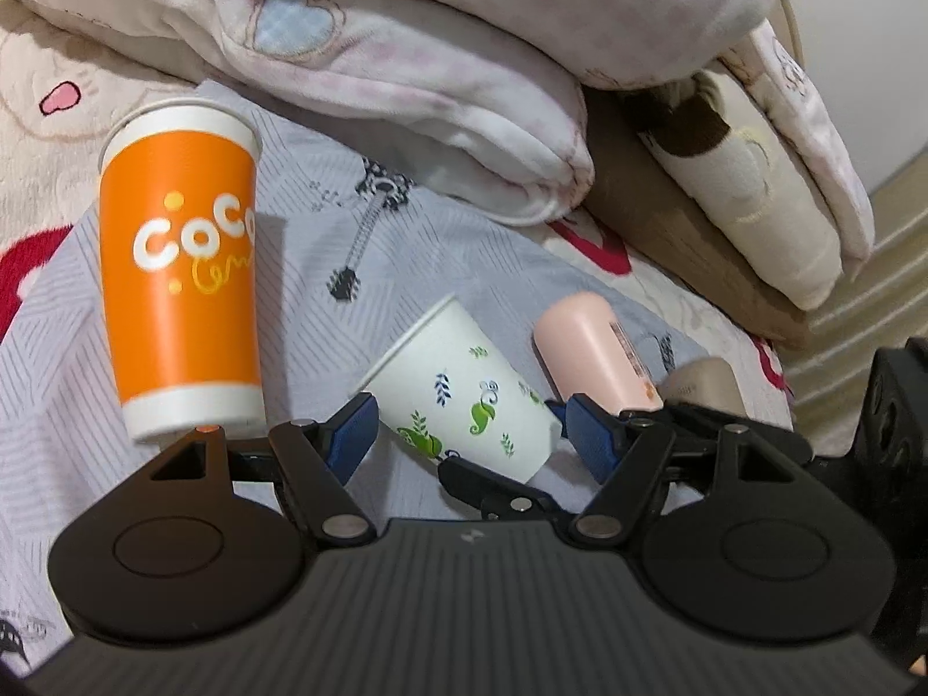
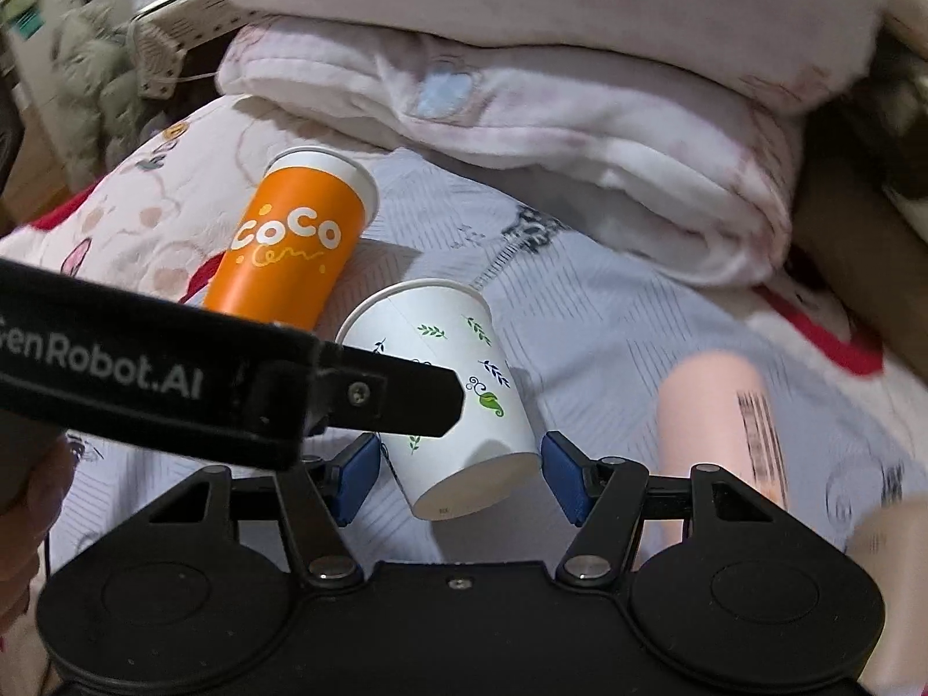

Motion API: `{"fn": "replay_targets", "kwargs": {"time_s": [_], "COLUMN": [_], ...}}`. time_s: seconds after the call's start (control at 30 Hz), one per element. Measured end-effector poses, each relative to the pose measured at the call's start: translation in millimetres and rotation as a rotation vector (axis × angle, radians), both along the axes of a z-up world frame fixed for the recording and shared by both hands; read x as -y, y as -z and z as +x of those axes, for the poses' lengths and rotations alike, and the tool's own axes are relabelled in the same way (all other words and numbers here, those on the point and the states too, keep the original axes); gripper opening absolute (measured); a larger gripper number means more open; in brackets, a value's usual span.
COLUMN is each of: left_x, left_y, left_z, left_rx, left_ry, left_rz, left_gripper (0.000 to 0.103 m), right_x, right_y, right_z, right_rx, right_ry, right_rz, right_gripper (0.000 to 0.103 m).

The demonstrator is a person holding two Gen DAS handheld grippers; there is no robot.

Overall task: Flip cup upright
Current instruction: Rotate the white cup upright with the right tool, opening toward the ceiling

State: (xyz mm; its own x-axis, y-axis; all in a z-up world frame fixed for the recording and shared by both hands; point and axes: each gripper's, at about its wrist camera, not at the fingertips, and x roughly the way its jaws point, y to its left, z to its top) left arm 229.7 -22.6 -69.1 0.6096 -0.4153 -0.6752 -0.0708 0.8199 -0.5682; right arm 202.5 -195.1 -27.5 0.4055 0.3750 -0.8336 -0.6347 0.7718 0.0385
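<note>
A white paper cup with green leaf prints (image 1: 464,388) lies tilted on the grey-striped sheet, mouth up-left and base toward the cameras. It also shows in the right wrist view (image 2: 446,383). My left gripper (image 1: 470,435) is open, its blue pads on either side of the cup's base. My right gripper (image 2: 464,475) is open too, pads flanking the cup's base without touching. The left gripper's black body (image 2: 174,371) crosses the right wrist view and covers part of the cup.
A tall orange "CoCo" cup (image 1: 185,267) stands to the left, also seen in the right wrist view (image 2: 290,243). A pink bottle (image 1: 597,354) lies to the right. Folded pink blankets (image 1: 406,58) are piled behind. A bed edge drops off at right.
</note>
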Motion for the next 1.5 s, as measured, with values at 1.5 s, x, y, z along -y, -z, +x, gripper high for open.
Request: {"fn": "replay_targets", "kwargs": {"time_s": [1.5], "left_x": [1], "left_y": [26], "left_z": [-43], "left_rx": [-0.124], "left_ry": [0.337], "left_rz": [-0.005], "left_gripper": [0.060], "right_x": [43], "right_y": [54], "right_z": [-62], "right_rx": [-0.205], "right_ry": [0.267], "right_rz": [0.332], "right_gripper": [0.077]}}
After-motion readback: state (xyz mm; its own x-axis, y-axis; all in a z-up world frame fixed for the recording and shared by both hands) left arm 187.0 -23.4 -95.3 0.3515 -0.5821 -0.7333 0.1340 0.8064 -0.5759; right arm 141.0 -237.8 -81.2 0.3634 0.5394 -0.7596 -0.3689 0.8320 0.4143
